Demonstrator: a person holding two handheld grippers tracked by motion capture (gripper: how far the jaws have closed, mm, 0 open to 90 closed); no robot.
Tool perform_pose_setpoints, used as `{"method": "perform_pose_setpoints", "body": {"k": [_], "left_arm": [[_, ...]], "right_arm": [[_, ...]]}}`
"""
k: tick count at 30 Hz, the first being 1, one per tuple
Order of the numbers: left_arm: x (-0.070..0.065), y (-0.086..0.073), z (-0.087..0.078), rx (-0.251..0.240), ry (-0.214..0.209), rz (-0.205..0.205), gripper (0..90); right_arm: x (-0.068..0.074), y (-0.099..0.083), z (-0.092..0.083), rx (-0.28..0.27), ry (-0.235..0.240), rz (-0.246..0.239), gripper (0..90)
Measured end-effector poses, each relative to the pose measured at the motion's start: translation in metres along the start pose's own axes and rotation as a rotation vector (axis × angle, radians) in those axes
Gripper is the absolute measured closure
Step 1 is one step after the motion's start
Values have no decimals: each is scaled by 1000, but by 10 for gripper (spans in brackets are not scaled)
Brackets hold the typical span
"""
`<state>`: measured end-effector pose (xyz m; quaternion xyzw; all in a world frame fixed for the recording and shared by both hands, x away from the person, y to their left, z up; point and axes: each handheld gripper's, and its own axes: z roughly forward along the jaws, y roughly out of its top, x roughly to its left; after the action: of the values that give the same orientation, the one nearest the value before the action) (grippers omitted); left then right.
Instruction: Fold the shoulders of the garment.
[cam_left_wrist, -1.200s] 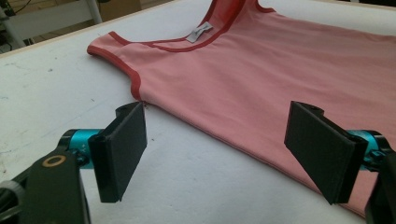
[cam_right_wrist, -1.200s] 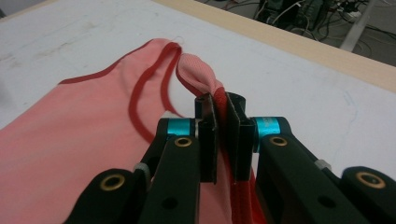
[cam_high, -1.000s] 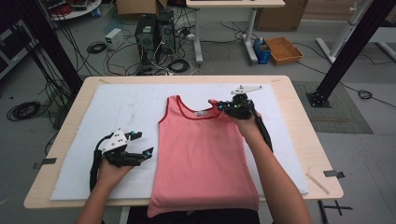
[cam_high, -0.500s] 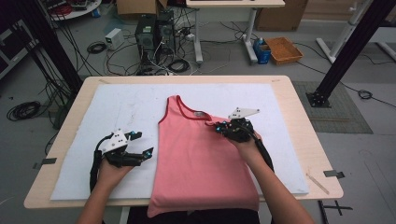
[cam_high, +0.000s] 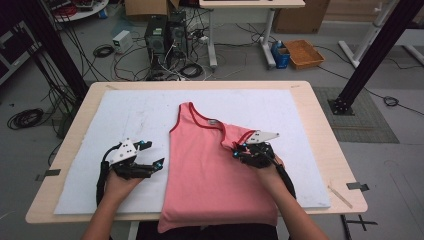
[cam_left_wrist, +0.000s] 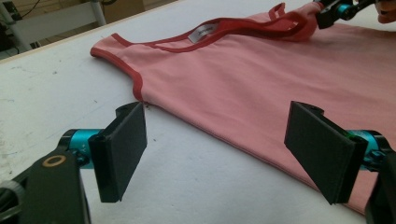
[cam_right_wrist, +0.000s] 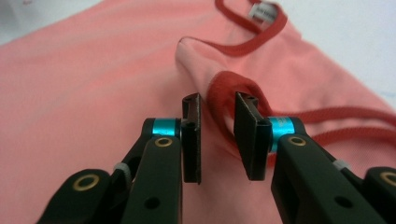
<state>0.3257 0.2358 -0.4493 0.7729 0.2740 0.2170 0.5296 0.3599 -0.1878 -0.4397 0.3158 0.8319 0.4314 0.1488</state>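
On my high view the only container is an orange tray (cam_high: 304, 53) on the floor beyond the desk (cam_high: 320, 131), and I cannot tell what lies in it. The pink tank top (cam_high: 210, 170) lies flat on the white mat (cam_high: 100, 125) in the middle of the desk, neckline away from me, hem hanging over the near edge. My left gripper (cam_high: 150, 159) rests on the mat just beside the top's left edge, jaws spread wide with nothing between them. My right gripper (cam_right_wrist: 217, 135) sits at the top's right shoulder strap (cam_right_wrist: 233, 91); its jaws have just been opening and now stand a little apart, with the folded strap between them and not pinched. Against a second ago, the right gripper is nearer to me and lower, and the strap it carried is now folded inward over the top's chest; the left gripper has not shifted.
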Motion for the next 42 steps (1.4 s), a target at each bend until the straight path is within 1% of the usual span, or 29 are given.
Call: {"method": "perform_pose_setpoints", "body": {"k": [3,6,10,12,14,16,20,21,23,24,25,27,28,29,31,34,35,36,40,42], "left_arm": [[0,0,0,0,1,4,212],[0,0,0,0,1,4,212],[0,0,0,0,0,1,212],[0,0,0,2,1,4,212],[0,0,0,3,3,6,212],[-1,0,0,3,5,6,212],[0,0,0,3,3,2,212],[0,0,0,2,3,0,212],[0,0,0,1,2,0,212],[0,0,0,1,1,0,212],[0,0,0,1,1,0,212],[0,0,0,1,1,0,212],[0,0,0,1,0,0,212],[0,0,0,3,0,3,212],[0,0,0,2,0,0,212],[0,0,0,2,1,1,212],[0,0,0,3,1,2,212],[0,0,0,4,2,3,212],[0,0,0,3,2,-1,212],[0,0,0,3,3,0,212]], "right_arm": [[2,-4,-2,22,-3,-11,650],[4,-6,-9,19,7,-17,625],[7,-3,-19,-23,15,-22,602],[6,1,-20,-40,15,-31,586],[5,7,-17,-48,17,-40,582],[5,12,-11,-45,17,-53,574],[6,23,3,-12,23,-91,569],[6,25,6,-3,31,-95,570],[6,27,12,15,34,-112,603],[6,26,14,22,43,-110,650],[5,26,16,40,54,-107,673],[4,23,19,74,61,-107,764],[4,23,19,79,63,-111,783],[4,21,17,72,67,-114,828],[5,20,16,73,69,-110,833],[5,18,10,57,75,-106,840],[6,17,3,33,71,-106,840],[6,17,3,33,71,-106,840],[8,13,-12,-20,83,-90,840],[9,10,-19,-35,86,-83,840]]}}
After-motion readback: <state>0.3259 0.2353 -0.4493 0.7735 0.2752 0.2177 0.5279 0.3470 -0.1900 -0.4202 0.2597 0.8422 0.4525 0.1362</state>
